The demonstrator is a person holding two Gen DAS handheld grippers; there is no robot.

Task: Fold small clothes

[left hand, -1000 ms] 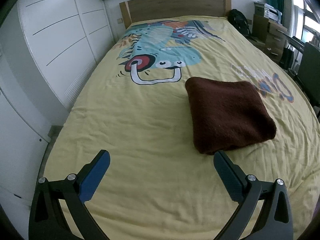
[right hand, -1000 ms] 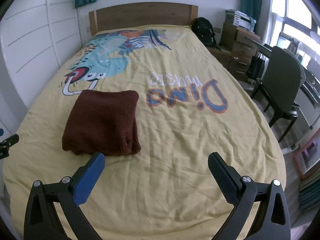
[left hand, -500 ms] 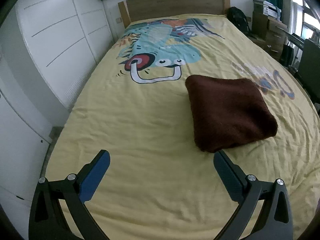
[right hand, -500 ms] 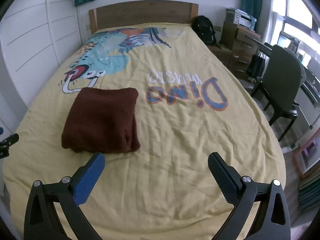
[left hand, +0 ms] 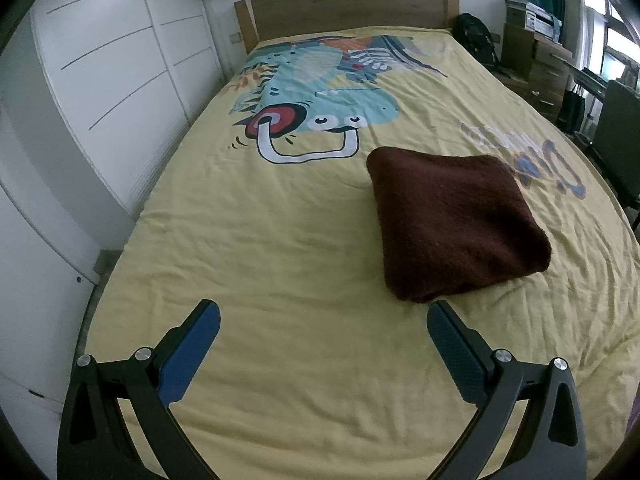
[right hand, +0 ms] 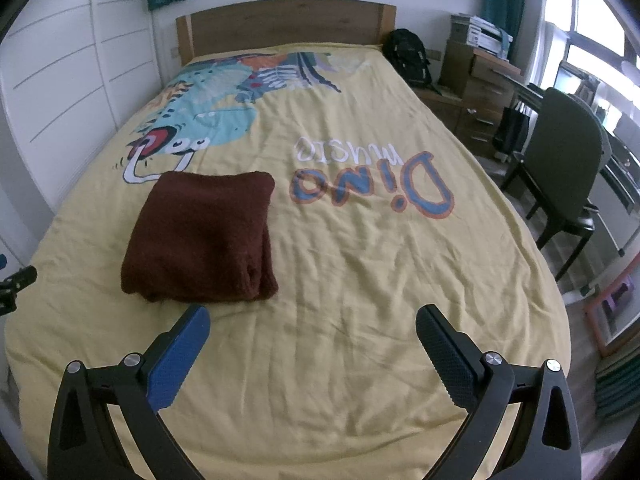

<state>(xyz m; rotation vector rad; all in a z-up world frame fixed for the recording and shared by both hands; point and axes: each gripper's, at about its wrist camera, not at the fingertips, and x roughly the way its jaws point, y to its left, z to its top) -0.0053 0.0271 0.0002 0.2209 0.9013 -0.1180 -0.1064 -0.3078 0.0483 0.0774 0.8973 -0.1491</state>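
A dark brown fuzzy garment [left hand: 452, 220] lies folded into a thick square on the yellow bedspread [left hand: 280, 240]. It also shows in the right wrist view [right hand: 204, 236], left of centre. My left gripper [left hand: 323, 318] is open and empty, held above the bed, with the garment ahead to its right. My right gripper [right hand: 312, 322] is open and empty, with the garment just ahead to its left. A tip of the left gripper [right hand: 16, 286] shows at the left edge of the right wrist view.
The bedspread has a dinosaur print [left hand: 320, 100] and "Dino music" lettering [right hand: 372, 176]. A wooden headboard [left hand: 344, 8] stands at the far end. White wardrobe doors [left hand: 100, 80] line the left side. A chair [right hand: 568, 168], drawers [right hand: 480, 92] and a backpack [right hand: 408, 56] stand to the right.
Both grippers have drifted back and up slightly, so the folded garment sits a little farther off in each view. Both stay open and the garment has not moved.
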